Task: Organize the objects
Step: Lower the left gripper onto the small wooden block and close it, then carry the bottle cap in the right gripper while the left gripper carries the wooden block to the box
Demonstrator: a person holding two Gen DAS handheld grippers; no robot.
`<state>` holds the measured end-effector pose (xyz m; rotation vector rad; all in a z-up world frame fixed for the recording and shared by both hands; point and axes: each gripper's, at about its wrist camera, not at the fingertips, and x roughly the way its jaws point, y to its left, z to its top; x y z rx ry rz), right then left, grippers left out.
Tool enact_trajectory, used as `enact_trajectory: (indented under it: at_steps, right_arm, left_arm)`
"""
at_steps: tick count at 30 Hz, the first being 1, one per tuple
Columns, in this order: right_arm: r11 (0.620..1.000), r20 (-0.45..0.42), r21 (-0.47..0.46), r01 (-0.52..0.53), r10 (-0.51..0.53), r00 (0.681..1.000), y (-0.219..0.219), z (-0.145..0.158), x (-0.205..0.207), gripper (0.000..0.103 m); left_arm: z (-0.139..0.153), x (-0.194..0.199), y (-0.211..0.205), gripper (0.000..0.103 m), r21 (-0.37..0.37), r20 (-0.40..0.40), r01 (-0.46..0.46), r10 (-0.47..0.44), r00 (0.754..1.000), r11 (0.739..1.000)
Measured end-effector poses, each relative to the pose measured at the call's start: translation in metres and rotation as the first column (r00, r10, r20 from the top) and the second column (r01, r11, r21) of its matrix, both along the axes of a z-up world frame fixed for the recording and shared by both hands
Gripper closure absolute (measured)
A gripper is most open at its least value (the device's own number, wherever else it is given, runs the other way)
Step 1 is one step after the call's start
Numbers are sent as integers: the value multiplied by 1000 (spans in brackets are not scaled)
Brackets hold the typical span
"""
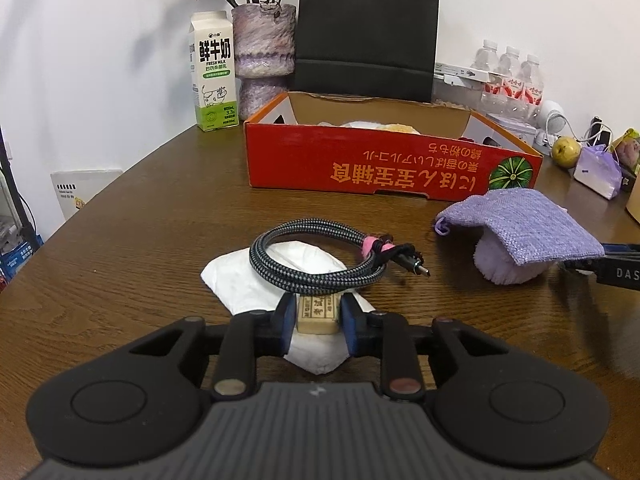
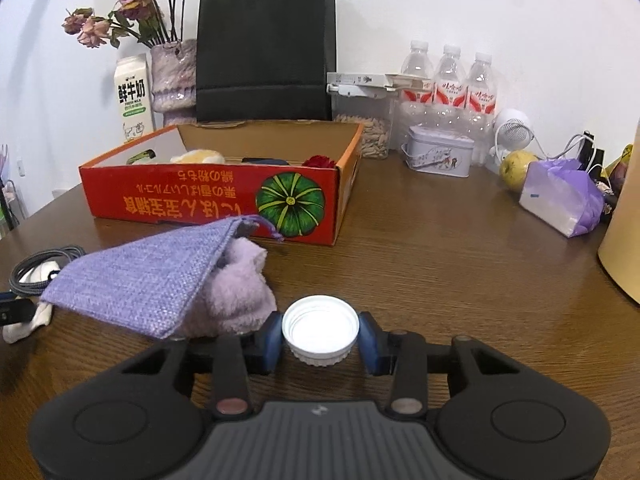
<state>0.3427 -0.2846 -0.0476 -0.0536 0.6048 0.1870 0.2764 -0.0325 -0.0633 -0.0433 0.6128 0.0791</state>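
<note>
Left tongs clench a small eraser, long axis left-right; right tongs grip a white cap, opening upward.

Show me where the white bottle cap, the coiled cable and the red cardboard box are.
white bottle cap (image 2: 320, 330), right wrist view, its open inside.
coiled cable (image 1: 316, 276), left wrist view, near braided loop.
red cardboard box (image 1: 360, 160), left wrist view, printed front wall.
</note>
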Motion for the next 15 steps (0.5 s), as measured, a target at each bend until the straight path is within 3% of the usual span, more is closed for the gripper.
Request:
enact_trajectory:
  at_steps: [15]
  right_arm:
    - [1000, 84, -15, -9, 10, 996, 10, 8, -48, 64]
  left_arm:
    - [4, -14, 4, 82, -7, 54, 13, -13, 998, 1000]
